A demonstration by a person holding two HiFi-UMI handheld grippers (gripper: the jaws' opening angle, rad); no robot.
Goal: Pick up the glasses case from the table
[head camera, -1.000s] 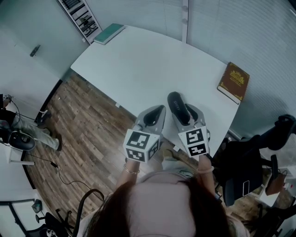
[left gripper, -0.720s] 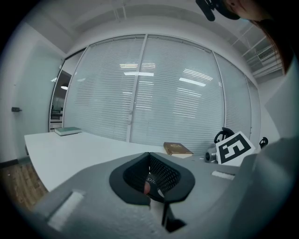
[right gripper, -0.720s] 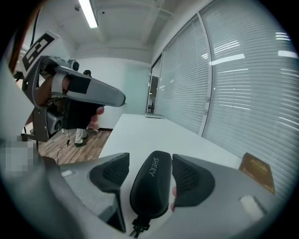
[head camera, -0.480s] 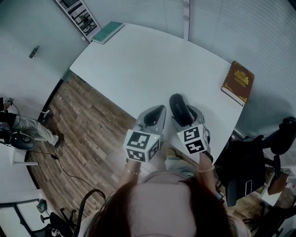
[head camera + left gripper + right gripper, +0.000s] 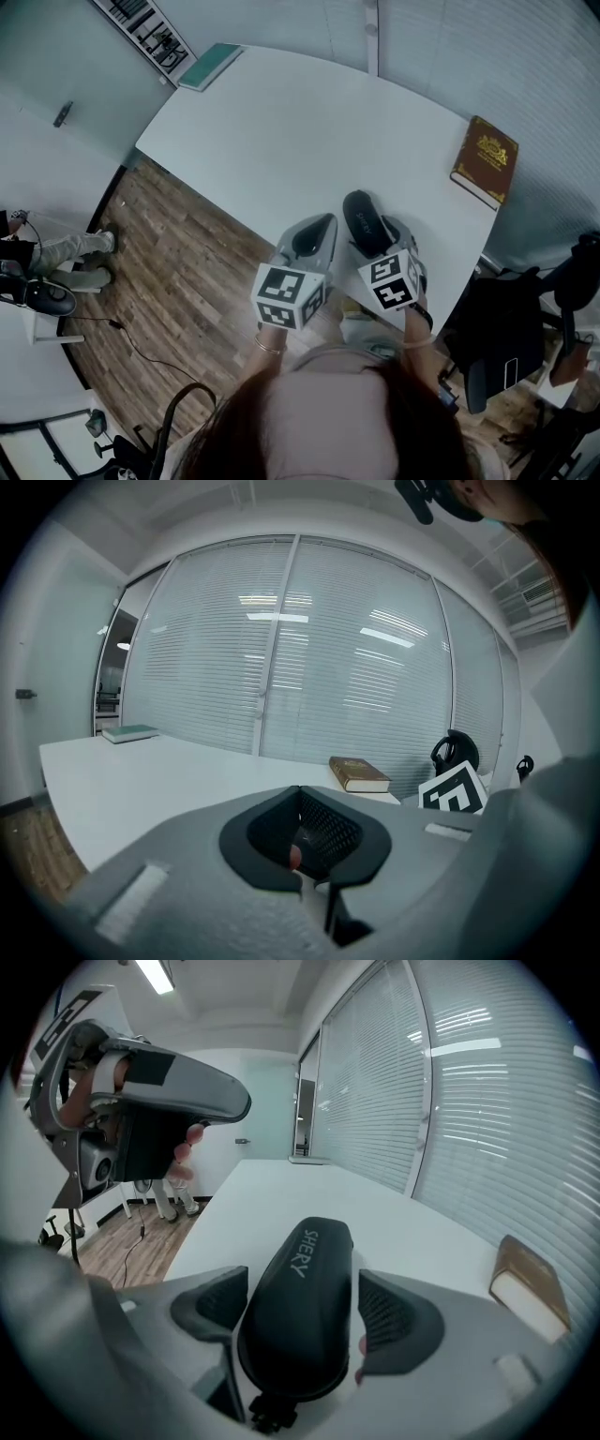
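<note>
The right gripper [image 5: 302, 1299], a grey two-jaw tool with dark ribbed pads, stands with its jaws wide apart, and they have just been opening. Between them lies the black oval hard-shell glasses case [image 5: 364, 222], lengthwise along the jaws, its rounded far end pointing away over the table. White lettering runs along its lid. In the right gripper view a narrow gap shows between the case and the pad on the right side of that view. The other pad sits just beside the case without visibly pressing on it. I cannot tell whether the underside of the case rests on the tabletop.

The case is near the edge of the broad white curved-edged table [image 5: 281, 131] closest to the person, towards the right end. The left gripper [image 5: 302, 834], a matching grey tool, has its jaws together with nothing between them. It hangs just left of the right gripper, at the table's near edge. Each tool carries a white cube with black square markers [image 5: 288, 292] at its rear.

A brown hardcover book with gold ornament [image 5: 486, 159] lies flat at the table's right edge, well apart from the case. A thin green book [image 5: 210, 66] lies at the far left corner. Pale slatted blinds [image 5: 309, 667] close off the room behind the table. Wood-plank flooring [image 5: 178, 272] shows to the left, where a person's legs [image 5: 70, 253] stand.
</note>
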